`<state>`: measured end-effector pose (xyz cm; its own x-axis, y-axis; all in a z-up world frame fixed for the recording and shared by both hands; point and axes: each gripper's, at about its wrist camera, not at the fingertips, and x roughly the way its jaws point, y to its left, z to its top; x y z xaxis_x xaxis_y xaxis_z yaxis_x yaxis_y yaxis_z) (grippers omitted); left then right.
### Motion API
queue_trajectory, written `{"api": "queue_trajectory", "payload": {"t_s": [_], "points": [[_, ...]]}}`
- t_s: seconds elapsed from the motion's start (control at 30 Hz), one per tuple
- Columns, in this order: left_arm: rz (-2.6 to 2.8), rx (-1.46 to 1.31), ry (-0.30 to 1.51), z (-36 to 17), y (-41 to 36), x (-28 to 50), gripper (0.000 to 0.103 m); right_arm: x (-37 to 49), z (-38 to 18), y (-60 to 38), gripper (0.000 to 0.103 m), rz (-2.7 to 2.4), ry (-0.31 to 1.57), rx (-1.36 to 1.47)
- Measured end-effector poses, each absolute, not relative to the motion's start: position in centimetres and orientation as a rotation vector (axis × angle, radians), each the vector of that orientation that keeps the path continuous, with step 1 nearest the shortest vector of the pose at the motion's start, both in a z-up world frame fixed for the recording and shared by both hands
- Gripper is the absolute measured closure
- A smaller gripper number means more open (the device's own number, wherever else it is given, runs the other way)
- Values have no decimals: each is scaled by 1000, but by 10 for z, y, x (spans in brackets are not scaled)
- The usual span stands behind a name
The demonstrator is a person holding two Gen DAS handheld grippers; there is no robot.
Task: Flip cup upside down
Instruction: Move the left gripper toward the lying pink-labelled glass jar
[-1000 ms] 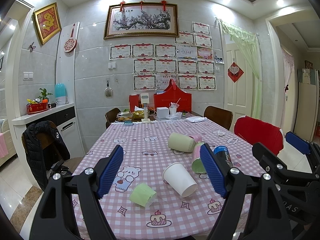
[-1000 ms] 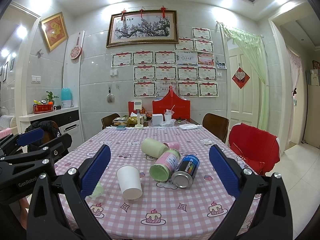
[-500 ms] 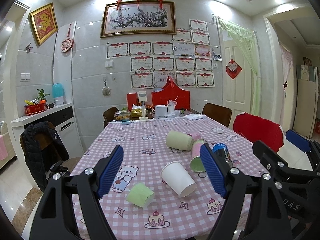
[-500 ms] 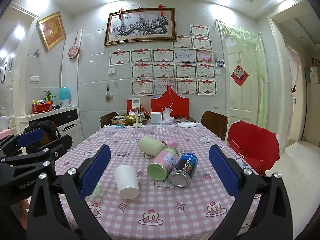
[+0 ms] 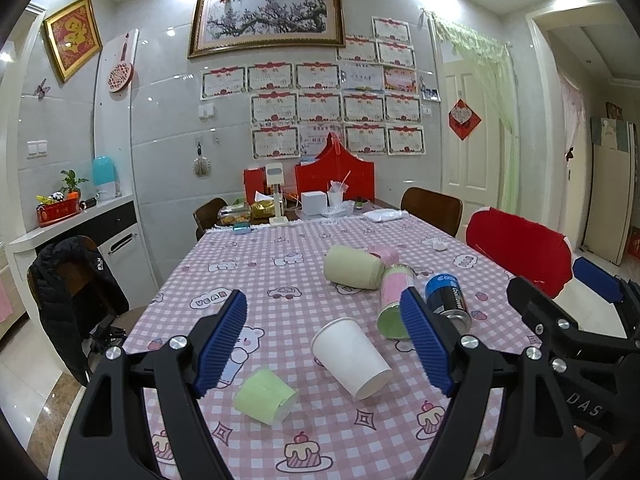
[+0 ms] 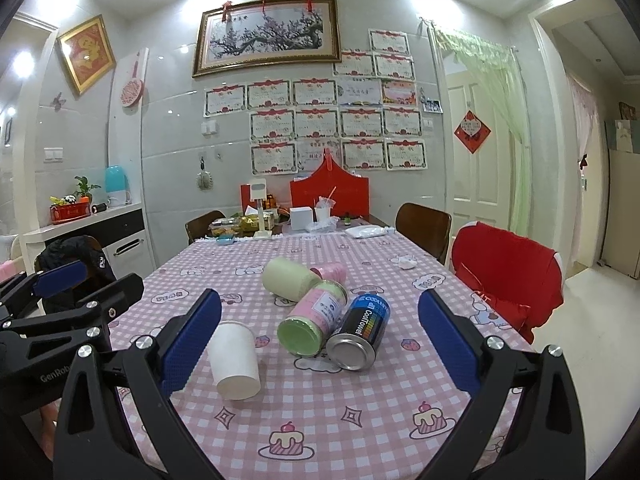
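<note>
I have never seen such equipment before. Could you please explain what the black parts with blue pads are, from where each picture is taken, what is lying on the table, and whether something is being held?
There is no robot here. A person holds a two-finger gripper in each hand, and a wide-angle camera on each looks forward along its fingers. One picture is from the left gripper, the other from the right gripper. The blue pads are the fingertips.

On the pink checked tablecloth lie, all on their sides, a white paper cup, a small light green cup, a pink and green jar, a dark CoolTowel can and a pale green container.

Both grippers are open and hold nothing.
</note>
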<state>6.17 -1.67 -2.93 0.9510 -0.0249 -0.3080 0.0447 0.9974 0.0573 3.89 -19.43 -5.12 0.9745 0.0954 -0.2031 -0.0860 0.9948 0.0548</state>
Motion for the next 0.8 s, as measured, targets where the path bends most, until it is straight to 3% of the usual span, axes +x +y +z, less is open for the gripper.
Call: {"api": "queue_trajectory", "payload": {"t_s": [0.8], "points": [[-89,96,539,-55,-47,189,25,130,-63,-252,8,-6,379,160]]}}
